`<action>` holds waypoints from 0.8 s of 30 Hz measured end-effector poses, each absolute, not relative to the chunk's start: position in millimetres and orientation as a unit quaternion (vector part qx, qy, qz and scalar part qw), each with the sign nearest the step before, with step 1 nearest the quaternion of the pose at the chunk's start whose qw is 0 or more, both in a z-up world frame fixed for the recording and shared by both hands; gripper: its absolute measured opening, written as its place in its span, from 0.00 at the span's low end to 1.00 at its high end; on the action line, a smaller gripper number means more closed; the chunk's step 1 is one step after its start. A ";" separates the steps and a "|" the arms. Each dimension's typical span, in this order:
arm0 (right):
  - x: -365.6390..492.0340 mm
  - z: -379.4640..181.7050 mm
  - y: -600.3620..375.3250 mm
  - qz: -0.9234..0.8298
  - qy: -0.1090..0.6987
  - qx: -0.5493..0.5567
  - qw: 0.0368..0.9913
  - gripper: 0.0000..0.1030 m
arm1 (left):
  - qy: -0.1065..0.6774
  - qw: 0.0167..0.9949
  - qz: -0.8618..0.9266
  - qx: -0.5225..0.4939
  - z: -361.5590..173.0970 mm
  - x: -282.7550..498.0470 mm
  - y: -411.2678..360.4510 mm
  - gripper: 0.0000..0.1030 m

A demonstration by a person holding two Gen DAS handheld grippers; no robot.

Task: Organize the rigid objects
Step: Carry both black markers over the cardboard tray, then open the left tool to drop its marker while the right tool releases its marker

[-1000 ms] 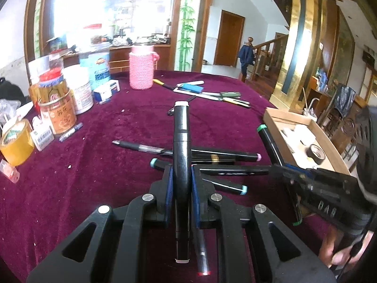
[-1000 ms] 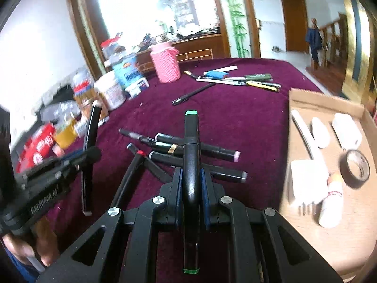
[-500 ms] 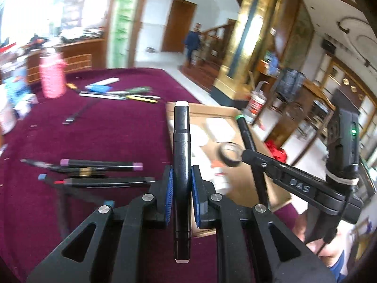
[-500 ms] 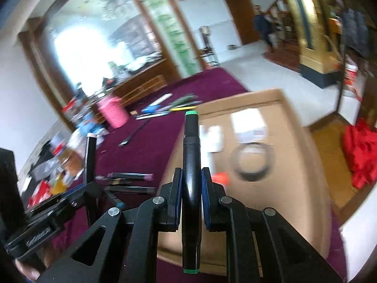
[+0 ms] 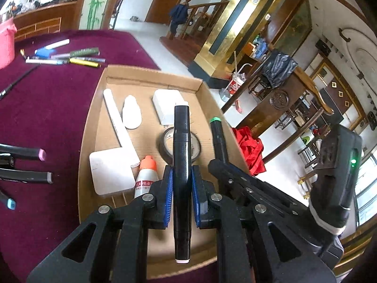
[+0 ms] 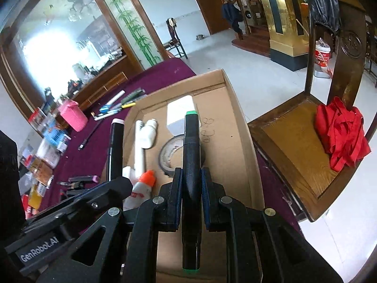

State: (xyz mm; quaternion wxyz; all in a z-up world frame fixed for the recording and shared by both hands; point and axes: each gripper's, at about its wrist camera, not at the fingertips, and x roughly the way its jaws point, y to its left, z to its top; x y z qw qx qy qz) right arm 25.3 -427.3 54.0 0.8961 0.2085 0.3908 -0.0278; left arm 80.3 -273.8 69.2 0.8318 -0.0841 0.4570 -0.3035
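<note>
Both markers, previously held above the maroon cloth, are now gripped over the cardboard tray: white-capped marker in the left gripper, green-capped marker in the right gripper.

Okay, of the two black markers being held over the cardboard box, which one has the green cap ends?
The marker in the right gripper: this green-tipped marker shows green at both ends, while the left gripper holds a white-tipped marker.

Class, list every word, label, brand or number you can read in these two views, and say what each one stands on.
"GenRobot.AI": white letters on the side of the left tongs, seen from the right wrist.
Red print on the orange-capped bottle: too small to read.
Pen scribble on the cardboard box floor: not legible.
Labels on the table's far packets and markers: too blurred.
</note>
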 end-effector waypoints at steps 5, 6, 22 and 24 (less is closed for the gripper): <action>32.7 48.8 -431.1 -0.049 0.406 0.191 0.893 0.13 | 0.474 0.825 -0.296 -0.087 53.8 87.7 -272.7 0.12; 33.5 48.7 -430.9 -0.053 0.408 0.186 0.892 0.13 | 0.476 0.824 -0.296 -0.084 51.0 87.9 -274.1 0.12; 40.6 42.1 -402.9 -0.099 0.432 0.051 0.895 0.15 | 0.455 0.831 -0.316 -0.049 41.5 75.4 -274.0 0.12; 40.0 43.4 -402.8 -0.099 0.433 0.049 0.895 0.15 | 0.454 0.832 -0.316 -0.048 41.3 74.2 -274.1 0.12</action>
